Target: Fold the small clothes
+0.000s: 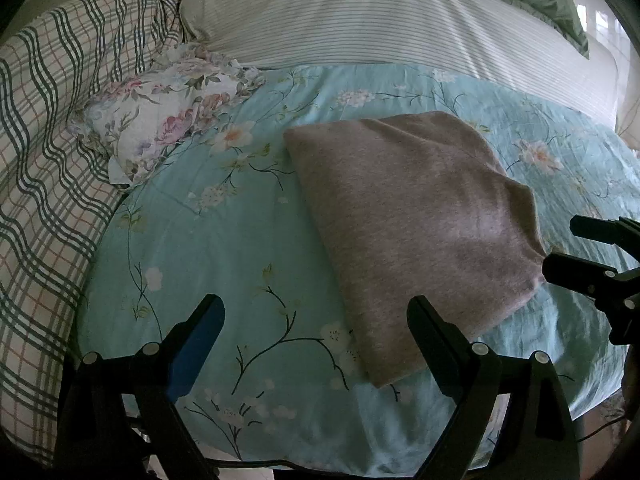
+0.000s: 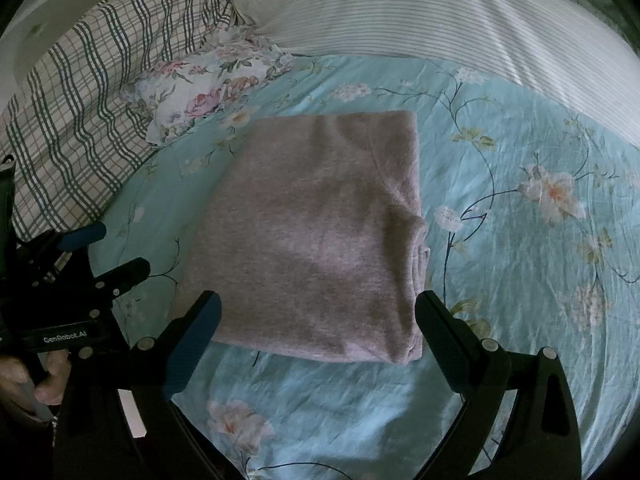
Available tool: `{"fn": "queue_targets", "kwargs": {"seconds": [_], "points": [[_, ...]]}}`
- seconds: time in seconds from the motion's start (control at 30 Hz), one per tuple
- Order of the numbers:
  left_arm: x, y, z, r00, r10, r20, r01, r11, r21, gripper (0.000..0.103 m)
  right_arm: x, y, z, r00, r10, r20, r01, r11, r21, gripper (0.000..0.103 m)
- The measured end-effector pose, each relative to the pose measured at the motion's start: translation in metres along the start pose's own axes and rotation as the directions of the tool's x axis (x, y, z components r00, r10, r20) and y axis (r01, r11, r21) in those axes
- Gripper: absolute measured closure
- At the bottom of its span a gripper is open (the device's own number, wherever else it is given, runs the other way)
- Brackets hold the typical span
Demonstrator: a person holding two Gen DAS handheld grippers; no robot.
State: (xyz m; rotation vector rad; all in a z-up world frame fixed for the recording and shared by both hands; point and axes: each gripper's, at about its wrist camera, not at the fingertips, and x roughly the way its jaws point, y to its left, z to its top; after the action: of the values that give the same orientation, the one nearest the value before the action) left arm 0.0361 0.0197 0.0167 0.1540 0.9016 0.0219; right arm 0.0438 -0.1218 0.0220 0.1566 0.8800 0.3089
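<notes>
1. 2 grippers, left gripper [image 1: 316,332] and right gripper [image 2: 318,328], hover released, grasping nothing.
2. Folded grey garment [image 2: 316,236] lies mid-bed on the floral sheet [image 2: 520,260].
3. Risk: a careless nudge could unfold its layered right edge.

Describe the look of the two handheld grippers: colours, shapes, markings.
Both are matte black frames with two long tapering fingers joined by round silver bolts. The left gripper has a blue pad on one finger; so does the right gripper. Seen from the right wrist view, the left gripper's body carries white "GenRobot.AI" lettering, and a bare hand grips it.
</notes>
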Motion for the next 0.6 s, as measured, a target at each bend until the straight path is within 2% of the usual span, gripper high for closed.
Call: {"fn": "queue_targets", "kwargs": {"seconds": [0.6], "points": [[0.0011,-0.0015,0.0004,1.0,0.0,-0.002,0.0,1.0,0.004,0.01,0.0003,-0.0004,0.0003,1.0,0.002,-0.003,-0.002,1.0,0.004,0.005]]}}
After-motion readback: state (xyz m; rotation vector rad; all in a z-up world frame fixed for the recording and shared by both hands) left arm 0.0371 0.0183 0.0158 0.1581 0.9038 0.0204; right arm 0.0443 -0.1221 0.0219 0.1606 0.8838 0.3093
